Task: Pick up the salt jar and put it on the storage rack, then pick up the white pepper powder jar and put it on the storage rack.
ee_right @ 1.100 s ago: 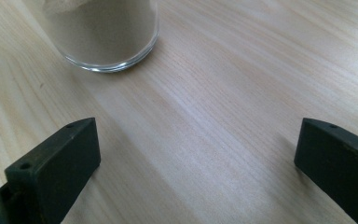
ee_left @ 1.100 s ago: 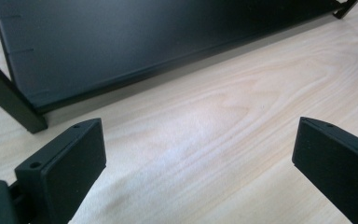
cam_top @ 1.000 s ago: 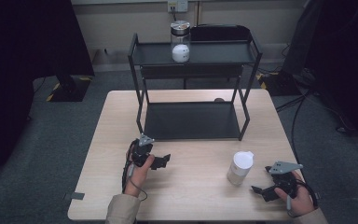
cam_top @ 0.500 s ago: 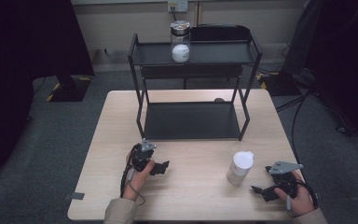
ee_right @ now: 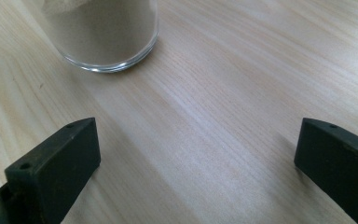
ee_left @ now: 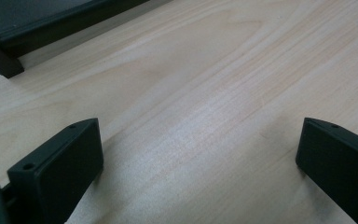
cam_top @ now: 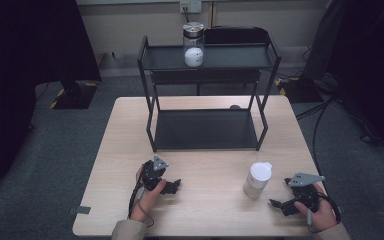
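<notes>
Right claw gapes near upright jar, axis vertical.

The high view was evenly lit over the table, while the room beyond fell into deep shadow at the left and right edges. The picture was soft and slightly grainy, with no strong glare. The rack cast only a faint shadow on the wood. In the left gripper view the grain looked sharp mid-frame, with a pale sheen at the centre, and the 2 jaws were blurred and threw soft shadows. In the right gripper view the jar was slightly out of focus, its glass base catching a thin highlight.
</notes>
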